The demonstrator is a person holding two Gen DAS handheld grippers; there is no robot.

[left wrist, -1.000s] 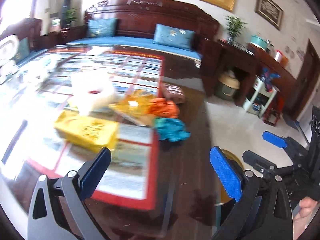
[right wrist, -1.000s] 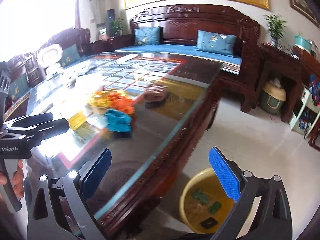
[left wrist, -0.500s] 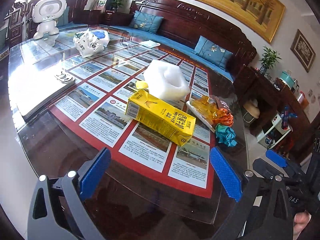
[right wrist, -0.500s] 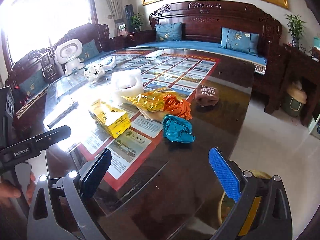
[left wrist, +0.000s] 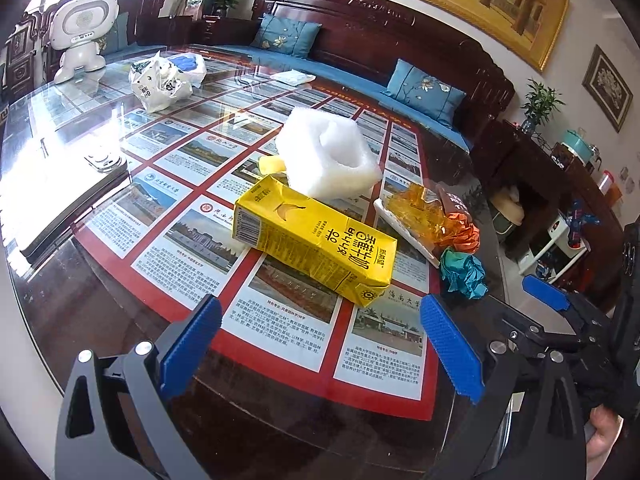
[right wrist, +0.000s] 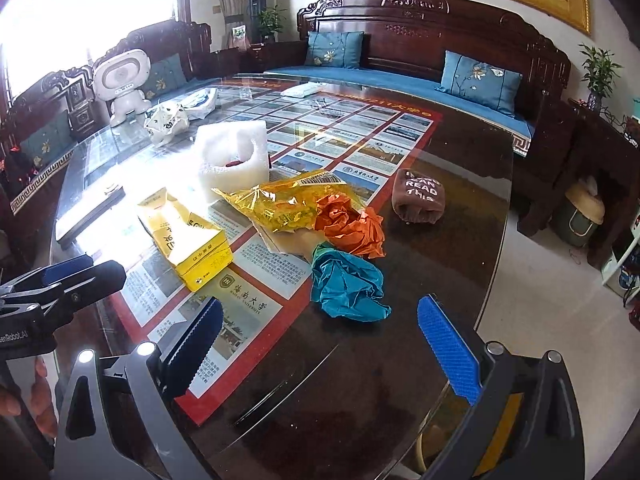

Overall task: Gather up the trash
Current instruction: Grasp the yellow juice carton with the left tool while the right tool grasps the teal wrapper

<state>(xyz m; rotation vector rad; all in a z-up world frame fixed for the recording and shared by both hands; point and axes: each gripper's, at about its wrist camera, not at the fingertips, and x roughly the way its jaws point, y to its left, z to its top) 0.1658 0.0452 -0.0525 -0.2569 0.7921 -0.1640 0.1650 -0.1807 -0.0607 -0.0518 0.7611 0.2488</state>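
A yellow drink carton (left wrist: 316, 240) lies on the glass table, also in the right wrist view (right wrist: 188, 240). Beside it are a white foam block (left wrist: 328, 156) (right wrist: 232, 156), a yellow plastic wrapper (left wrist: 416, 208) (right wrist: 280, 204), a crumpled orange paper (left wrist: 460, 232) (right wrist: 352, 228) and a crumpled teal paper (left wrist: 464, 272) (right wrist: 344, 284). My left gripper (left wrist: 320, 348) is open and empty, just short of the carton. My right gripper (right wrist: 320, 348) is open and empty, just short of the teal paper.
A brown cloth item (right wrist: 418, 196) lies further right on the table. A white plastic bag (left wrist: 160, 80) and a white toy robot (left wrist: 84, 32) stand at the far left. A yellow bin (right wrist: 496, 440) shows below the table edge. A dark wooden sofa (right wrist: 440, 48) stands behind.
Both grippers have swung from the table's right edge and floor toward the trash pile and come closer to it. Both stay open.
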